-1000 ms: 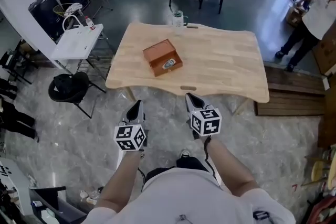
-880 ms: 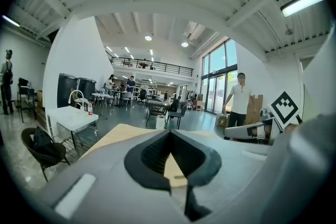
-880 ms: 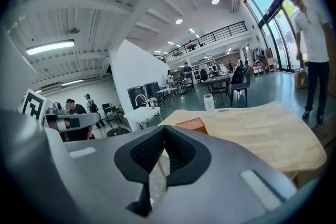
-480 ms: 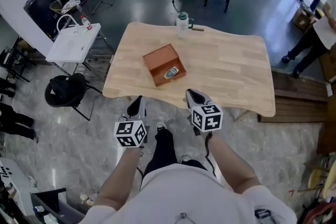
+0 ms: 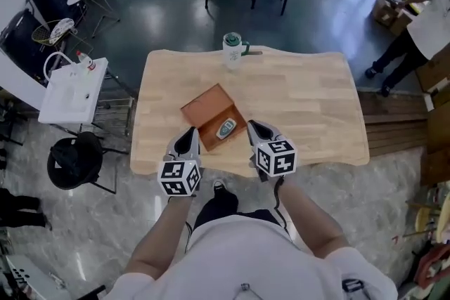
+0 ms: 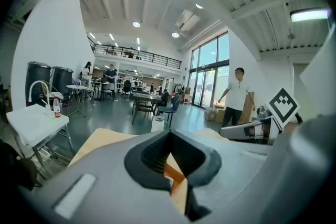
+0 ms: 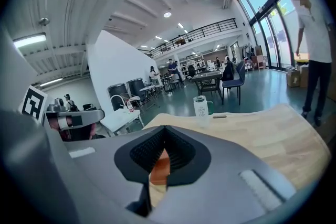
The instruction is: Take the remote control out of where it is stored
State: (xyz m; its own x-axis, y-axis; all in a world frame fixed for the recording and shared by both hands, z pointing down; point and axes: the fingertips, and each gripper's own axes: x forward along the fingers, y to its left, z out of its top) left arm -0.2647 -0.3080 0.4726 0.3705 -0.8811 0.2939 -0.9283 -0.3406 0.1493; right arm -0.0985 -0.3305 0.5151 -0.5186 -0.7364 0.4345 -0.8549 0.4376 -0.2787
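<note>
An open brown box (image 5: 208, 113) lies on the wooden table (image 5: 302, 109), toward its front left. The remote control (image 5: 226, 128), grey with a teal patch, rests inside it at the near end. My left gripper (image 5: 188, 138) hovers over the table's front edge just left of the box, jaws shut and empty. My right gripper (image 5: 254, 129) hovers just right of the box, also shut and empty. The box (image 7: 159, 168) shows as an orange-brown sliver between the jaws in the right gripper view; the same box (image 6: 174, 173) shows likewise in the left gripper view.
A white lidded cup (image 5: 232, 50) and a small dark stick (image 5: 254, 51) stand at the table's far edge. A white folding table (image 5: 72, 87) and black stool (image 5: 74, 161) are left. A wooden platform (image 5: 394, 124) and a standing person (image 5: 420, 23) are right.
I have walked up to the table. Both grippers, earlier over the floor, now sit over its front edge on either side of the box, still shut.
</note>
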